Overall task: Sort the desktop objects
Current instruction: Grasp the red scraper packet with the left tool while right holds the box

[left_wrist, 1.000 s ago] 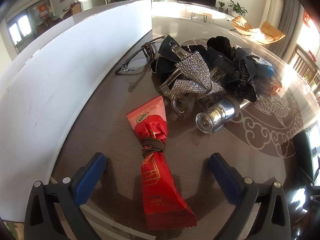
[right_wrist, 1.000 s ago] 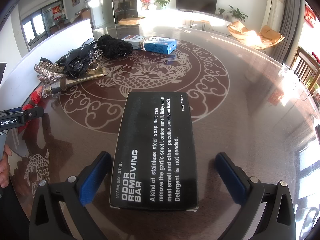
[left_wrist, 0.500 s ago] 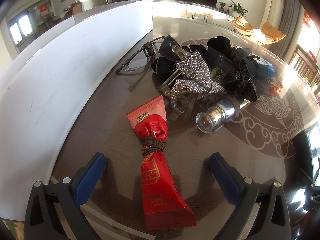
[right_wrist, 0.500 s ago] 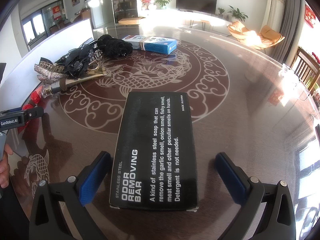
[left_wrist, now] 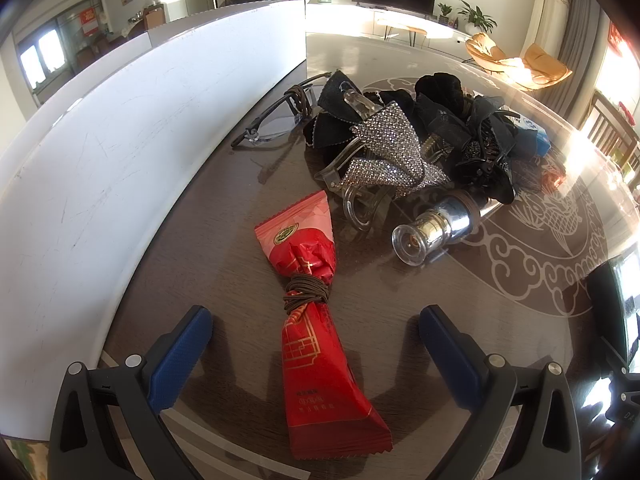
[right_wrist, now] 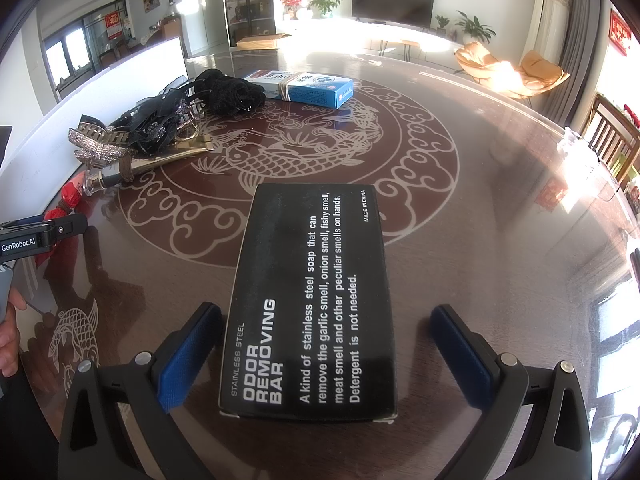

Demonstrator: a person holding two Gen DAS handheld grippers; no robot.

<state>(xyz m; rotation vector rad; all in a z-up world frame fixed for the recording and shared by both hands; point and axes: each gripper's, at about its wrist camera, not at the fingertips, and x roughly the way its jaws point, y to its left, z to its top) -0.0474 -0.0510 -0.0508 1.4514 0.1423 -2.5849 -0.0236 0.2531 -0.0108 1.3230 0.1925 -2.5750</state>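
Red snack pack [left_wrist: 320,320], tied w/ brown band, lies on surface [left_wrist: 460,292] btwn left claw [left_wrist: 316,320] pads, wide open, nothing held. Black box [right_wrist: 312,300] likewise inside right claw [right_wrist: 326,328], also wide open, empty. Risk: slick wrapper squirts out on closing; box may skid on glossy top. No containers visible.

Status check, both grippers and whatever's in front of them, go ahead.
Left gripper open, straddling red snack packet. Right gripper open, straddling black soap box. Neither gripped. Hair-accessory pile beyond packet, apart from it.
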